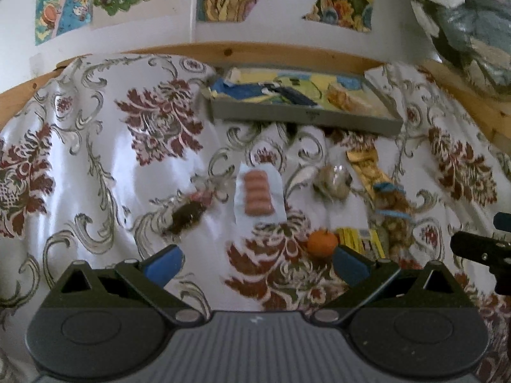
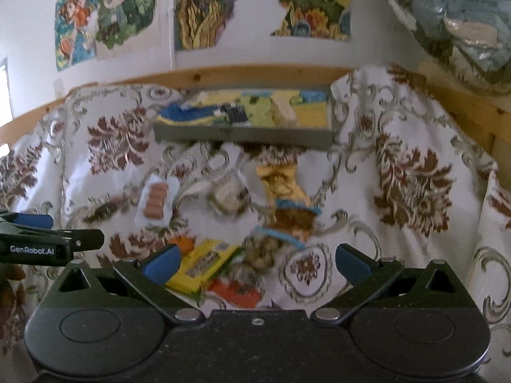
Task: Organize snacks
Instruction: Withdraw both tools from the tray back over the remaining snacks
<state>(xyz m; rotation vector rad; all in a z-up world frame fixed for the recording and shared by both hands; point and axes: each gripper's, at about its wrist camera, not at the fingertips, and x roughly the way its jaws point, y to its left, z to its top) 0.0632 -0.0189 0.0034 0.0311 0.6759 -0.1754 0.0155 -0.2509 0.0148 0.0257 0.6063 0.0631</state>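
Observation:
Snacks lie scattered on a floral cloth (image 1: 95,159). A clear pack of pink wafers (image 1: 257,193) lies ahead of my open left gripper (image 1: 255,263), with a dark snack bag (image 1: 188,214) to its left and an orange fruit (image 1: 322,243) beside the right fingertip. A gold packet (image 2: 284,182), two bags with blue bands (image 2: 295,215), a yellow box (image 2: 204,263) and an orange packet (image 2: 236,290) lie before my open right gripper (image 2: 255,263). A grey tray (image 2: 242,134) with colourful packets sits at the back. Both grippers are empty.
A wooden rail (image 1: 255,51) borders the cloth at the back, under a wall with colourful pictures (image 2: 204,9). A bundle of plastic-wrapped fabric (image 1: 472,32) sits at the upper right. The left gripper's side (image 2: 48,242) shows at the right wrist view's left edge.

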